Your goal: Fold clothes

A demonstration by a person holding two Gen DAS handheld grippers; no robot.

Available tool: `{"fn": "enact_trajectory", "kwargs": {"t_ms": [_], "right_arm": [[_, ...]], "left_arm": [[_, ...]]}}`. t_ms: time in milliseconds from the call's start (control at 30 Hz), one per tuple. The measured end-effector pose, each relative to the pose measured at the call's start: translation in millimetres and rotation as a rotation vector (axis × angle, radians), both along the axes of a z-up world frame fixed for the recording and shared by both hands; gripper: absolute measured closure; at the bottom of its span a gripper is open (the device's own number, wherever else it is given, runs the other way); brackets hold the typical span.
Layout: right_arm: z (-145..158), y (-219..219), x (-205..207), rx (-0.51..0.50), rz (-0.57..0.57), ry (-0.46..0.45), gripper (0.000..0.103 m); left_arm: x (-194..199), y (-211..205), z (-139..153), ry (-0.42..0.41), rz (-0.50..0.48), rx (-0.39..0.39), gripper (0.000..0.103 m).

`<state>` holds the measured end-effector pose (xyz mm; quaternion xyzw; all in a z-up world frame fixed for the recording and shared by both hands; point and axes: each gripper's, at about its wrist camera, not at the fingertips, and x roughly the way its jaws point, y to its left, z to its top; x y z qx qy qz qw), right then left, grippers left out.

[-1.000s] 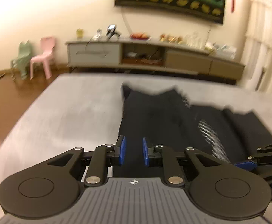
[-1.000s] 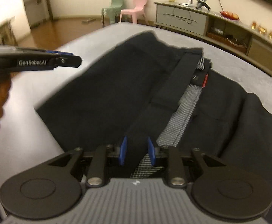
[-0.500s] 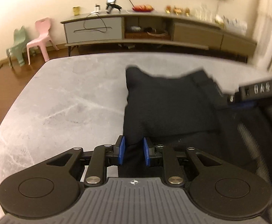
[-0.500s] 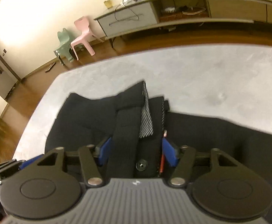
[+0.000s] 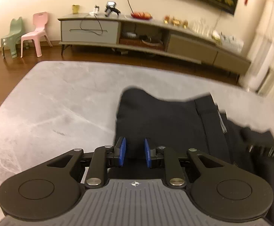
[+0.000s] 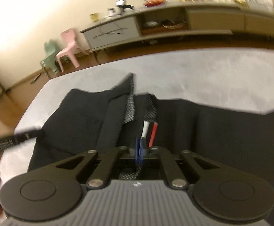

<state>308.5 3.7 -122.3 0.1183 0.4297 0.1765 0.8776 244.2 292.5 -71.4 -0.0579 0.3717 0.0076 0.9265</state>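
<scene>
A pair of black trousers point(image 5: 165, 120) lies on the grey marble table point(image 5: 52, 101), its waistband with patterned lining and a red tag turned up point(image 6: 152, 133). My left gripper point(image 5: 134, 152) is open, low over the near left edge of the trousers, with cloth between its blue pads but not pinched. My right gripper point(image 6: 139, 148) is shut on the trousers' waistband at the patterned lining. The trousers point(image 6: 221, 131) spread out to both sides of it. The left gripper also shows in the right wrist view point(image 6: 14, 139), at the left edge.
The table's far edge point(image 5: 118, 64) gives onto wooden floor. A long low sideboard point(image 5: 146, 37) with small objects stands against the wall. A pink chair point(image 5: 36, 33) and a green chair point(image 5: 11, 37) stand at the far left.
My right gripper has closed from wide open onto the waistband lining. My left gripper stays open at the trousers' left edge, and its view has tilted up a little.
</scene>
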Motion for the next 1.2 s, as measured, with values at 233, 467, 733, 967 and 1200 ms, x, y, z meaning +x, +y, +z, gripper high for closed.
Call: {"fn": "enact_trajectory", "kwargs": {"t_ms": [233, 467, 733, 967, 1200], "right_arm": [[4, 18, 27, 0.038, -0.029, -0.078, 0.057], [-1, 65, 12, -0.222, 0.181, -0.184, 0.090], [-12, 67, -6, -0.374, 0.203, -0.086, 0.089], [8, 67, -40, -0.272, 0.236, -0.116, 0.086], [-10, 63, -70, -0.294, 0.274, -0.122, 0.085]], "left_arm": [[3, -17, -11, 0.026, -0.084, 0.059, 0.080], [20, 11, 5, -0.066, -0.048, -0.033, 0.080], [66, 0, -24, 0.092, -0.124, 0.085, 0.078], [38, -2, -18, 0.080, -0.146, 0.107, 0.078], [8, 2, -10, 0.049, -0.042, 0.086, 0.059]]}}
